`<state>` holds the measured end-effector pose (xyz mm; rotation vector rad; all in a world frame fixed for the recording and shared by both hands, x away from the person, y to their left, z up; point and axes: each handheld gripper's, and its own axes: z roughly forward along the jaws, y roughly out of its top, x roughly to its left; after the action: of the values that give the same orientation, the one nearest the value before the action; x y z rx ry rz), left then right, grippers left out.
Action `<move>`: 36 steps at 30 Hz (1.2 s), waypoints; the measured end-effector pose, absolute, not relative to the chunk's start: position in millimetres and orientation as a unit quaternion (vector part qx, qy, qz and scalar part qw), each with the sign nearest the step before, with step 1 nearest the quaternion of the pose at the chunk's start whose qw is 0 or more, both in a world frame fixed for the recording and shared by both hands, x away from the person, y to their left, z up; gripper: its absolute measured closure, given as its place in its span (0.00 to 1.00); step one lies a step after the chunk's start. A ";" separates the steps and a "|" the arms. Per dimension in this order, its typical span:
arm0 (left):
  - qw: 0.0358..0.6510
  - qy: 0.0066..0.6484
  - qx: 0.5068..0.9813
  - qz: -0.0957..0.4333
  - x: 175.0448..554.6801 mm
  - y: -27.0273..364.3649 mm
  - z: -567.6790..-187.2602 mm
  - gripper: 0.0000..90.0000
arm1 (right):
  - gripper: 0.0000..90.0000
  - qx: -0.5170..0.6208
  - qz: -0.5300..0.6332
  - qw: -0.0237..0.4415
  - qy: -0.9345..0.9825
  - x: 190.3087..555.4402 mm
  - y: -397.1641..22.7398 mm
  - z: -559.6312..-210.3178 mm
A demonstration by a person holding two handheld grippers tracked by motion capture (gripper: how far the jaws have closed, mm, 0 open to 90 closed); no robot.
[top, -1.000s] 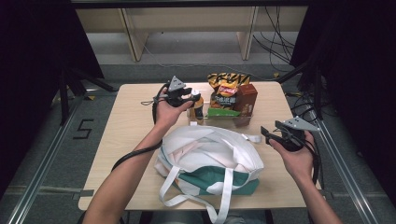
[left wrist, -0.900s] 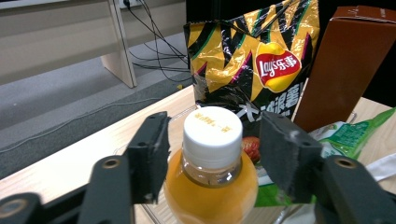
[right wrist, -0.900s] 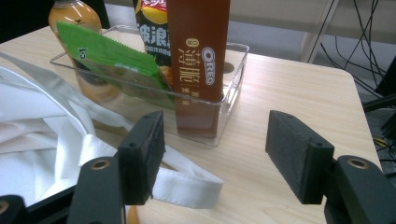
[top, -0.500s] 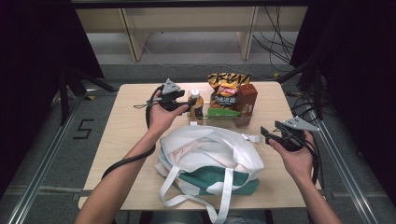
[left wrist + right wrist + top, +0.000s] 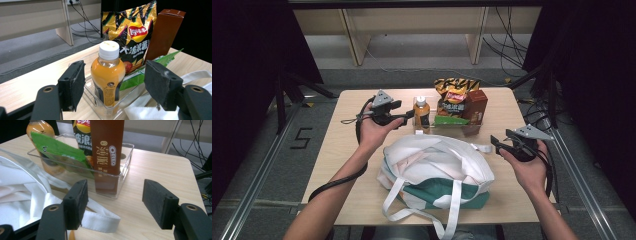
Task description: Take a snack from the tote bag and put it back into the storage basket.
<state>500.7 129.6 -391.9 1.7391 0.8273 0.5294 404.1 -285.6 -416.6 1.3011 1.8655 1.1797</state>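
While I'm watching the left gripper (image 5: 408, 115), its spread jaws having just been opening, the upright bottle (image 5: 108, 75) is standing straight ahead between them, unpinched, in the clear tray (image 5: 92, 97).

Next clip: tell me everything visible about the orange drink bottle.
The orange drink bottle is small, clear plastic, full of orange liquid, with a white screw cap and a dark label band low down. It stands upright at the left end of the clear tray, in front of the chip bag. The left hand-held gripper faces it, open, not touching.
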 end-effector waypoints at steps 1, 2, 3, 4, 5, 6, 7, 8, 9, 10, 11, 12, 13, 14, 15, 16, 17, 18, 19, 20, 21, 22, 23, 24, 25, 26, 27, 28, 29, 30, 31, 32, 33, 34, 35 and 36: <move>0.544 0.347 0.731 0.223 498.6 131.3 -392.2 0.37 | 0.42 0.482 0.448 0.286 0.696 405.3 -285.9 -417.4; 0.544 0.347 0.731 0.223 496.0 133.2 -392.5 0.37 | 0.42 0.487 0.447 0.284 0.694 404.6 -285.5 -417.1; 0.543 0.345 0.732 0.225 493.6 135.4 -392.9 0.37 | 0.42 0.477 0.446 0.294 0.698 405.8 -287.2 -417.4; 0.542 0.344 0.732 0.226 491.3 137.7 -393.1 0.37 | 0.42 0.488 0.446 0.284 0.694 404.5 -285.7 -416.5; 0.543 0.345 0.731 0.227 489.1 139.8 -393.5 0.37 | 0.42 0.481 0.445 0.289 0.697 405.3 -286.8 -416.4; 0.544 0.346 0.730 0.229 486.7 142.8 -394.0 0.37 | 0.42 0.479 0.446 0.289 0.699 405.5 -287.1 -416.3; 0.545 0.347 0.728 0.229 485.1 144.5 -394.5 0.37 | 0.42 0.482 0.447 0.289 0.696 405.4 -286.5 -416.5; 0.544 0.347 0.728 0.230 483.1 146.8 -395.0 0.37 | 0.42 0.477 0.448 0.292 0.698 406.2 -287.0 -416.9; 0.544 0.347 0.728 0.231 481.2 149.1 -395.8 0.37 | 0.42 0.481 0.448 0.290 0.695 405.7 -286.3 -416.9; 0.544 0.346 0.729 0.232 479.3 151.4 -396.6 0.37 | 0.42 0.487 0.450 0.283 0.693 405.1 -285.2 -416.8; 0.544 0.350 0.726 0.231 476.9 153.2 -397.9 0.37 | 0.42 0.485 0.449 0.282 0.695 405.2 -285.3 -416.9; 0.543 0.350 0.727 0.232 474.7 155.7 -399.0 0.37 | 0.42 0.486 0.447 0.280 0.697 405.0 -285.2 -416.8; 0.543 0.349 0.727 0.234 472.8 158.3 -400.2 0.37 | 0.42 0.477 0.448 0.284 0.700 406.8 -286.4 -417.2; 0.542 0.349 0.728 0.234 470.7 161.0 -401.5 0.37 | 0.42 0.481 0.442 0.285 0.701 406.2 -286.2 -416.7; 0.545 0.351 0.726 0.229 468.9 163.8 -402.9 0.37 | 0.42 0.480 0.443 0.283 0.702 406.1 -286.0 -416.4; 0.546 0.356 0.724 0.225 466.7 167.1 -403.5 0.37 | 0.42 0.479 0.444 0.285 0.701 406.8 -285.9 -416.8; 0.549 0.356 0.722 0.224 465.2 170.5 -403.8 0.37 | 0.42 0.478 0.449 0.283 0.700 407.2 -285.9 -416.8; 0.546 0.359 0.722 0.226 462.8 173.4 -403.4 0.37 | 0.42 0.476 0.448 0.287 0.700 407.6 -286.4 -416.9; 0.551 0.359 0.718 0.226 460.9 175.2 -404.0 0.37 | 0.42 0.473 0.449 0.294 0.699 408.8 -286.9 -417.4; 0.554 0.359 0.716 0.226 458.5 176.9 -404.4 0.37 | 0.42 0.473 0.449 0.293 0.699 408.9 -286.7 -417.4; 0.551 0.358 0.718 0.228 455.8 178.9 -404.4 0.37 | 0.42 0.478 0.446 0.288 0.699 407.6 -285.6 -416.4; 0.552 0.358 0.718 0.228 453.2 180.1 -405.1 0.37 | 0.42 0.477 0.447 0.289 0.699 407.7 -285.2 -416.9; 0.551 0.358 0.718 0.229 450.4 181.7 -405.5 0.37 | 0.42 0.478 0.447 0.287 0.699 407.6 -284.6 -416.6; 0.551 0.357 0.718 0.229 447.8 183.4 -406.0 0.37 | 0.42 0.478 0.446 0.287 0.700 407.6 -284.4 -416.4; 0.554 0.358 0.715 0.231 445.1 184.8 -406.7 0.37 | 0.42 0.478 0.447 0.287 0.700 407.5 -284.1 -416.1; 0.554 0.359 0.714 0.231 442.6 186.5 -407.5 0.37 | 0.42 0.476 0.450 0.284 0.700 407.8 -284.2 -416.1; 0.554 0.358 0.714 0.232 440.2 188.2 -408.6 0.37 | 0.42 0.475 0.450 0.287 0.700 408.0 -284.4 -415.8; 0.554 0.361 0.713 0.232 437.5 189.8 -410.1 0.37 | 0.42 0.473 0.451 0.287 0.701 408.2 -284.5 -416.1; 0.555 0.362 0.712 0.233 434.9 191.3 -412.0 0.37 | 0.42 0.474 0.447 0.292 0.700 408.0 -284.6 -416.0; 0.553 0.361 0.714 0.233 432.3 193.2 -413.9 0.37 | 0.42 0.474 0.447 0.291 0.701 408.0 -284.6 -416.1; 0.554 0.363 0.712 0.233 429.3 195.0 -416.0 0.37 | 0.42 0.474 0.447 0.293 0.700 408.1 -284.5 -416.3; 0.553 0.364 0.712 0.233 426.4 197.3 -417.9 0.37 | 0.42 0.474 0.447 0.292 0.700 408.1 -284.5 -416.3; 0.554 0.366 0.711 0.234 423.5 199.7 -419.9 0.37 | 0.42 0.478 0.447 0.286 0.700 407.6 -284.0 -416.2; 0.554 0.369 0.709 0.234 420.5 202.3 -421.6 0.37 | 0.42 0.477 0.447 0.287 0.700 407.7 -284.1 -416.1; 0.557 0.368 0.707 0.234 418.1 205.0 -423.5 0.37 | 0.42 0.477 0.447 0.285 0.701 407.9 -284.2 -416.0; 0.554 0.372 0.706 0.236 414.9 207.8 -424.8 0.37 | 0.42 0.478 0.444 0.289 0.700 408.2 -284.0 -416.3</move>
<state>414.9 207.8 -424.8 1.6693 0.8800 0.5584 408.2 -284.0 -416.3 1.2755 1.8695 1.1856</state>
